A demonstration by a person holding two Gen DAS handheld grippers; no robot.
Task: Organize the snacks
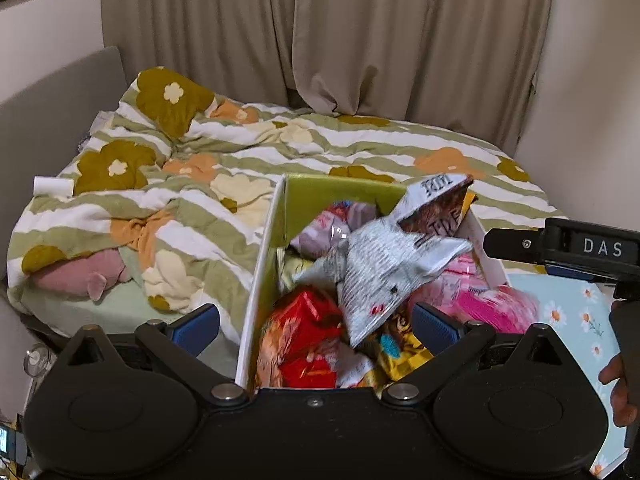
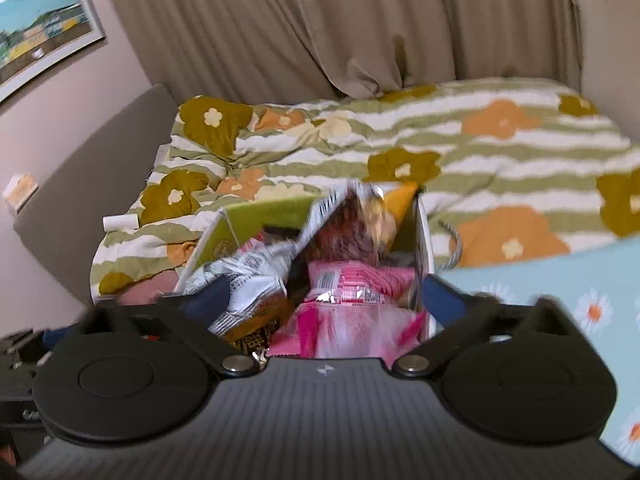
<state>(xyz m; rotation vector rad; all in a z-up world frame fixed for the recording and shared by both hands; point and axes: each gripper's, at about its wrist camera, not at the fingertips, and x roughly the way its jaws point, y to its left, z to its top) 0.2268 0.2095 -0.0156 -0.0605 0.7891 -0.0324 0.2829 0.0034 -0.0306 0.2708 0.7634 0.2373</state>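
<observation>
Hovering both hands over box (image 1: 260, 280) crammed with snacks; left gripper (image 1: 316, 324) and right gripper (image 2: 326, 300) spread wide, empty; grey packet (image 1: 384, 272) lies loose on top.

The box (image 1: 280, 216) is heaped above its rim: a crumpled white packet (image 1: 384, 264) rises across the middle, with a red packet (image 1: 304, 320) near left and a pink packet (image 1: 480, 300) near right, leaving no free gap inside. Its tall left wall blocks entry from that side. The bedspread (image 1: 160, 168) to the left and far lies open, and the daisy-print surface (image 1: 568, 308) on the right is bare.
</observation>
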